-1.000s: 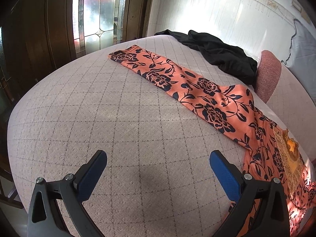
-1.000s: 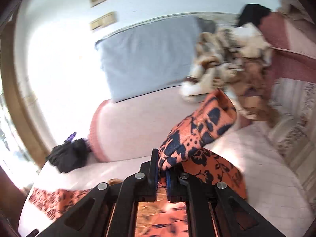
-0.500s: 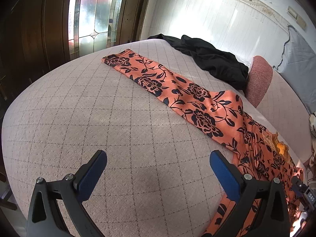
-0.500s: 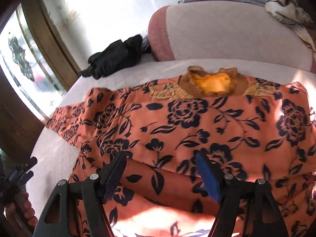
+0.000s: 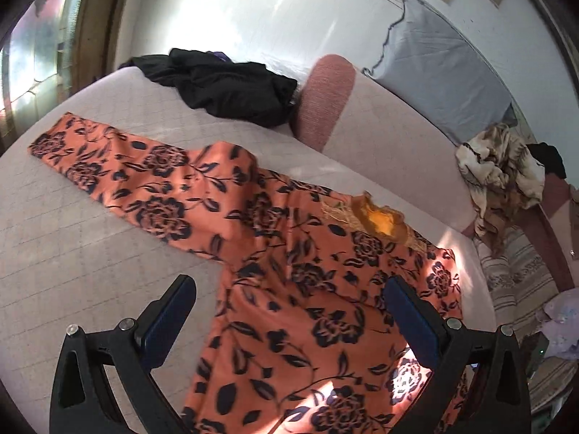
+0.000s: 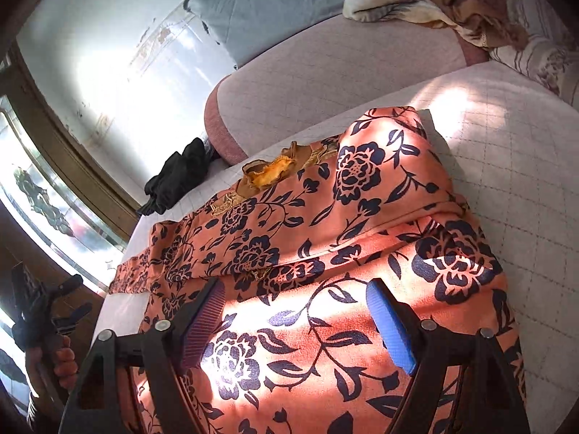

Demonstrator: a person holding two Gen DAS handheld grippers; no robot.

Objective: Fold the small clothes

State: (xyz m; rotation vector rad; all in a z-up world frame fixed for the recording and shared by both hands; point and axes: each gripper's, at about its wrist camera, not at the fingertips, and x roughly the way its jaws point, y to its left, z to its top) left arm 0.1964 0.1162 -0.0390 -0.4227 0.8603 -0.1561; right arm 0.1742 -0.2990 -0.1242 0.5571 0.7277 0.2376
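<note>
An orange dress with dark flowers (image 5: pixel 307 253) lies on the quilted bed (image 5: pixel 72 271). One sleeve (image 5: pixel 108 166) stretches out to the left. The other sleeve (image 6: pixel 380 166) is folded across the body, beside the yellow collar (image 6: pixel 269 171). My left gripper (image 5: pixel 289 285) hangs open over the dress's left side, nothing between its pads. In the right wrist view, my right gripper (image 6: pixel 295 285) hovers low over the sunlit skirt; its jaws are opening and grip no cloth. A hand (image 6: pixel 61 358) holding the left gripper shows at the far left.
A black garment (image 5: pixel 231 90) lies crumpled at the bed's far side next to a pink bolster (image 5: pixel 325 97). A grey pillow (image 5: pixel 441 72) leans on the wall. A brown and cream blanket (image 5: pixel 499 173) is heaped at the right. A stained-glass window (image 5: pixel 29 72) stands left.
My right gripper let go of the orange sleeve, opened wide and dropped low over the dress. My left gripper swung right, from bare quilt to over the dress.
</note>
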